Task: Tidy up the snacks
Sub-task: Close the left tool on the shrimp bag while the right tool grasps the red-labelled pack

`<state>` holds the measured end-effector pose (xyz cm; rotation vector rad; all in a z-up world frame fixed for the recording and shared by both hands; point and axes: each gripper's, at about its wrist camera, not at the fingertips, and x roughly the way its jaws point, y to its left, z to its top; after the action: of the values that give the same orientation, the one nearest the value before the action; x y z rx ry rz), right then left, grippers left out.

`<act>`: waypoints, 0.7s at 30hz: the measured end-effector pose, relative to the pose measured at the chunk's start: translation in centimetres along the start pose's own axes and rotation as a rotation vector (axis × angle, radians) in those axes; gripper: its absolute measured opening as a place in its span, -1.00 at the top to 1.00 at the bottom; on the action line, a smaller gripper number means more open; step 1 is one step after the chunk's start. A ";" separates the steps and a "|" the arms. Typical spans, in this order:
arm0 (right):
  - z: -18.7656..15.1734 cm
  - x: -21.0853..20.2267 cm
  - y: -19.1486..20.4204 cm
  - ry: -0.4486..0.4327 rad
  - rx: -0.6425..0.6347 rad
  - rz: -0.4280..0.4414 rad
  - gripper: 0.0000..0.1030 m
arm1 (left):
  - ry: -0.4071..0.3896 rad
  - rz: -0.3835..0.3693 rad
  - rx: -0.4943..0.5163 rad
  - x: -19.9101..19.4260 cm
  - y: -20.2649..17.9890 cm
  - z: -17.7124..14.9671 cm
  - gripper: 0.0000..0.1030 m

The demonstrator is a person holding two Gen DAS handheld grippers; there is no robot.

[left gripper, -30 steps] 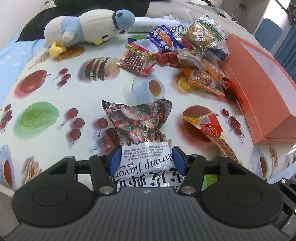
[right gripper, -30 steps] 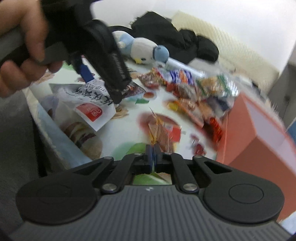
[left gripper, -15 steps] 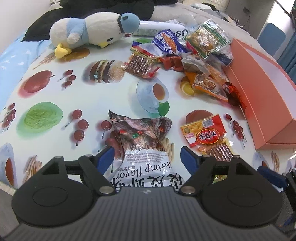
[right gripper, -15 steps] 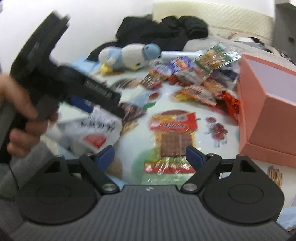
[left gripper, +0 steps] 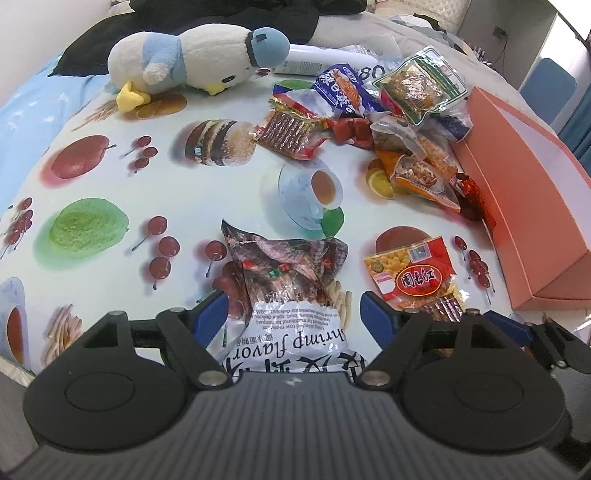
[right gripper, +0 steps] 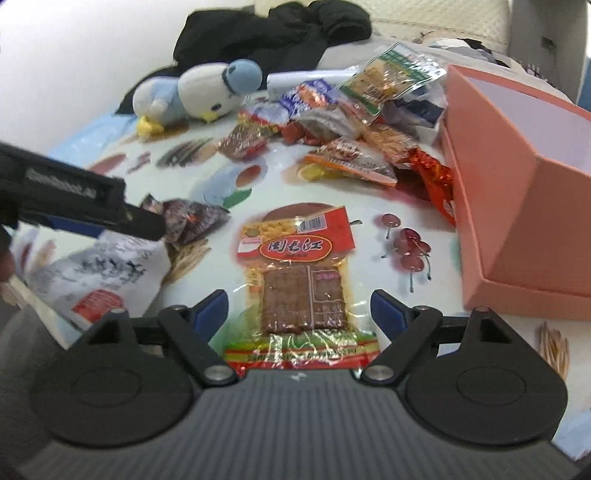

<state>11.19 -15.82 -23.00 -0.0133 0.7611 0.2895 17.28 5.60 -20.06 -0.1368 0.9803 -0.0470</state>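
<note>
A shrimp-flavour snack bag [left gripper: 291, 273], dark at the far end and white near me, lies on the printed tablecloth [left gripper: 110, 166]. My left gripper [left gripper: 291, 314] stands open around its near end, and the pads do not touch it. A red and yellow snack pack [right gripper: 299, 258] lies flat to the right of the bag. My right gripper [right gripper: 300, 310] is open astride the pack's near end, pads clear of it. The shrimp bag [right gripper: 99, 273] shows at the left of the right wrist view, partly under the left gripper's black body.
An open orange box [left gripper: 517, 177] stands at the right, its inside pale. A pile of several snack packs [left gripper: 388, 107] lies at its far left side. A blue and white plush bird [left gripper: 192, 55] and black clothing [right gripper: 277, 33] lie at the back.
The left jaws widened and let go of the shrimp bag. The right gripper went from shut on the red pack to open, rolled, and the pack now lies flat between its fingers.
</note>
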 end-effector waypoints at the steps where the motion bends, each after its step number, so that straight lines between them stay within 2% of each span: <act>1: -0.1 0.3 0.1 0.008 -0.008 -0.007 -0.61 | -0.001 0.000 -0.001 0.0 0.0 0.0 -0.59; 6: -0.6 1.0 0.5 0.003 -0.053 -0.029 -0.58 | 0.005 -0.005 -0.002 0.4 0.2 0.2 -0.59; 10: -0.5 0.9 0.1 0.005 -0.033 -0.026 -0.41 | 0.013 -0.001 -0.006 0.9 0.3 0.4 -0.57; 13: -0.4 0.8 0.2 0.009 -0.043 -0.016 -0.16 | 0.022 0.000 -0.002 1.5 0.3 0.4 -0.55; 17: -0.4 0.3 0.7 -0.005 -0.063 -0.031 0.04 | 0.052 -0.005 0.001 2.4 0.2 0.2 -0.32; 19: -0.2 -0.2 0.6 -0.023 -0.055 -0.037 0.34 | 0.053 -0.003 0.012 2.7 -0.1 0.1 -0.29; 21: 0.0 -0.6 0.5 -0.035 -0.053 -0.049 0.45 | 0.043 0.002 0.027 2.6 -0.4 -0.1 -0.24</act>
<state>10.67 -15.52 -22.55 -0.0762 0.7169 0.2626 18.69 4.90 -22.19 -0.1110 1.0228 -0.0616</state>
